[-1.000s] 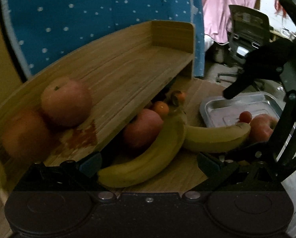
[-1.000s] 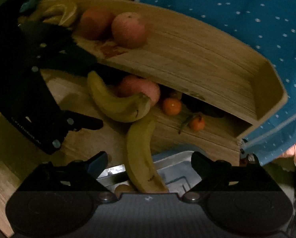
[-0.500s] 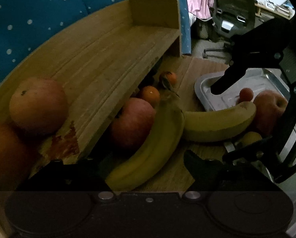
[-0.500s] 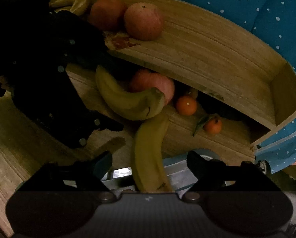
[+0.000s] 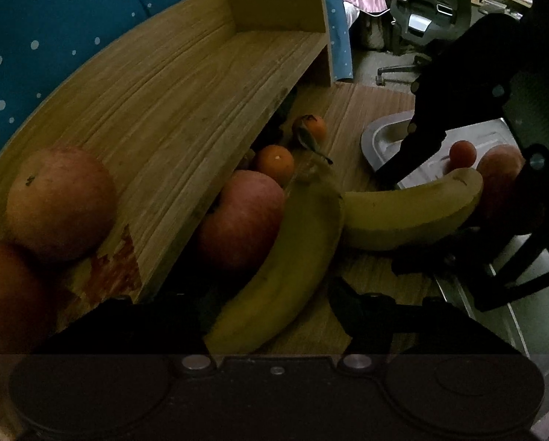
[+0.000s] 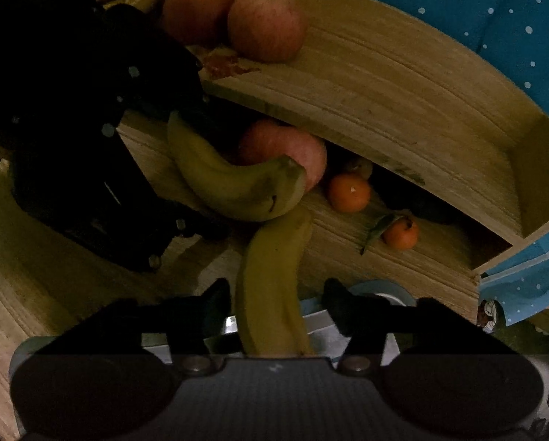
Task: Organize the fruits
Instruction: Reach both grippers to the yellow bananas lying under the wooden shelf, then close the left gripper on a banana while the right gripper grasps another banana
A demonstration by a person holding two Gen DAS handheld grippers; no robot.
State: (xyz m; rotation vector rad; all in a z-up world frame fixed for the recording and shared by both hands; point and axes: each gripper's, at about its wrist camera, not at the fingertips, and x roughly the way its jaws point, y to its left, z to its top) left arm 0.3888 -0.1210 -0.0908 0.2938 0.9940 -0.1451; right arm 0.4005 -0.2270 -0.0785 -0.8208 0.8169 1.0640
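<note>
Two bananas lie joined at their stems in front of the wooden shelf [image 5: 186, 103], just off its lower opening, making a bent V on the table. The left gripper [image 5: 270, 312] straddles the free end of the near banana [image 5: 285, 257], whose long axis runs straight away from it toward the shelf. The right gripper [image 6: 274, 301] does the same with the far banana [image 6: 274, 286], which hangs partly over the metal tray [image 6: 370, 294] and also points along its fingers. Both sets of jaws have just been closing, each with a banana between them. The light is poor, so I cannot tell whether the pads are pressing yet or only close beside the skin. Each claw is nearer its own banana. Since the two seem joined, any lift would likely need both hands moving together.
</note>
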